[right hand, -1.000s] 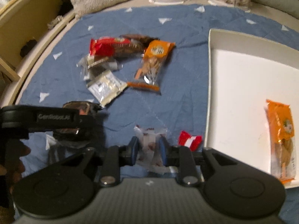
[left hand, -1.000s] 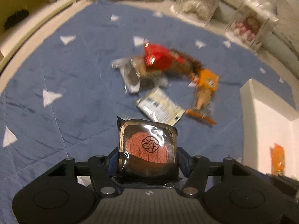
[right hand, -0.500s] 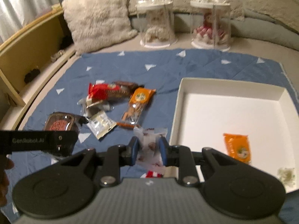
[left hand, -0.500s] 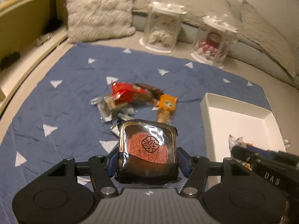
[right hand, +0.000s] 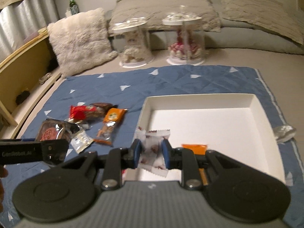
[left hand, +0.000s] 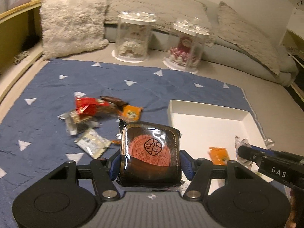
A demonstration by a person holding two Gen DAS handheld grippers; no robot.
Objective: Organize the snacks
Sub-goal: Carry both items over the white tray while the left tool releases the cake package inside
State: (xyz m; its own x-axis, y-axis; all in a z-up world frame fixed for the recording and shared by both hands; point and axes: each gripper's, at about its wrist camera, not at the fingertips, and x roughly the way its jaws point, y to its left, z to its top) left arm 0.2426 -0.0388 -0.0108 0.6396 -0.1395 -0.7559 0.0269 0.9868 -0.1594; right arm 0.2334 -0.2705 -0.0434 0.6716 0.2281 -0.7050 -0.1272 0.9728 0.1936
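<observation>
My left gripper [left hand: 150, 163] is shut on a dark square snack pack [left hand: 150, 152] with an orange round seal, held above the blue cloth near the white tray [left hand: 209, 112]. In the right wrist view the right gripper [right hand: 151, 152] is shut on a white candy wrapper [right hand: 153, 152] over the tray's [right hand: 199, 100] near left corner. An orange packet [right hand: 193, 148] lies inside the tray. A heap of snacks sits on the cloth: a red packet [left hand: 89, 104], an orange packet [left hand: 132, 113], a silver packet [left hand: 93, 144].
A blue cloth [left hand: 133, 83] with white triangles covers the bed. Two clear lidded jars [left hand: 134, 36] [left hand: 186, 45] stand behind it, with a furry cushion [left hand: 74, 19] to the left. A wooden ledge [right hand: 24, 60] runs along the left side.
Both grippers rose and tilted up, each keeping its snack. The right gripper moved from the cloth to over the tray's left corner; the left moved toward the tray.
</observation>
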